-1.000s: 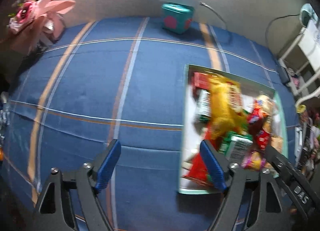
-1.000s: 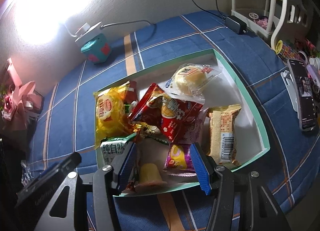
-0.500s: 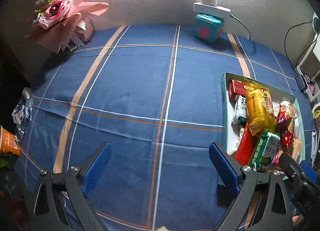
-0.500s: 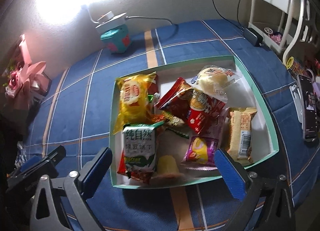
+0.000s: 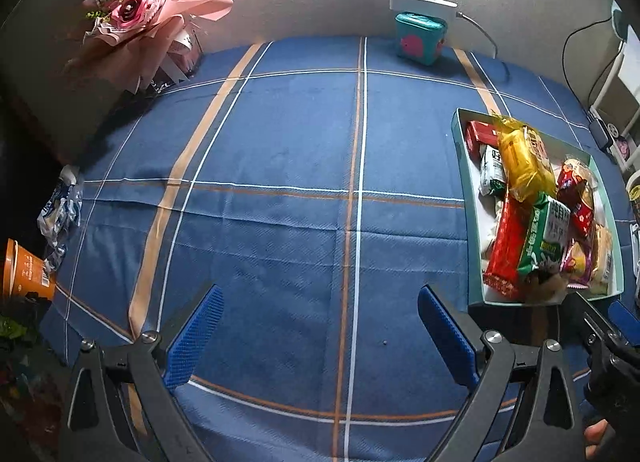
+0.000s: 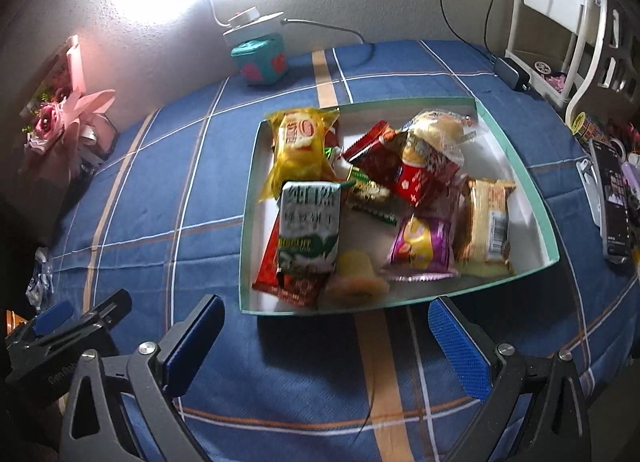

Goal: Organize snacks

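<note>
On the blue plaid cloth, a shallow teal box (image 6: 516, 166) holds crinkly foil packets (image 6: 420, 178) and a green-white carton (image 6: 310, 226). Both tools, left tool (image 5: 318, 336) and right tool (image 6: 326, 342), have just spread wide, empty. Left view puts the box at 3 o'clock; only the right view shows a phone (image 6: 614, 198) at 3 o'clock.

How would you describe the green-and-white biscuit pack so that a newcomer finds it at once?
Start at the teal tray on the blue checked cloth, right-wrist view. At the tray's near left, the biscuit pack lies on a long red packet, just below the yellow bag. It is the only white pack with a green band and large Chinese characters.
</note>
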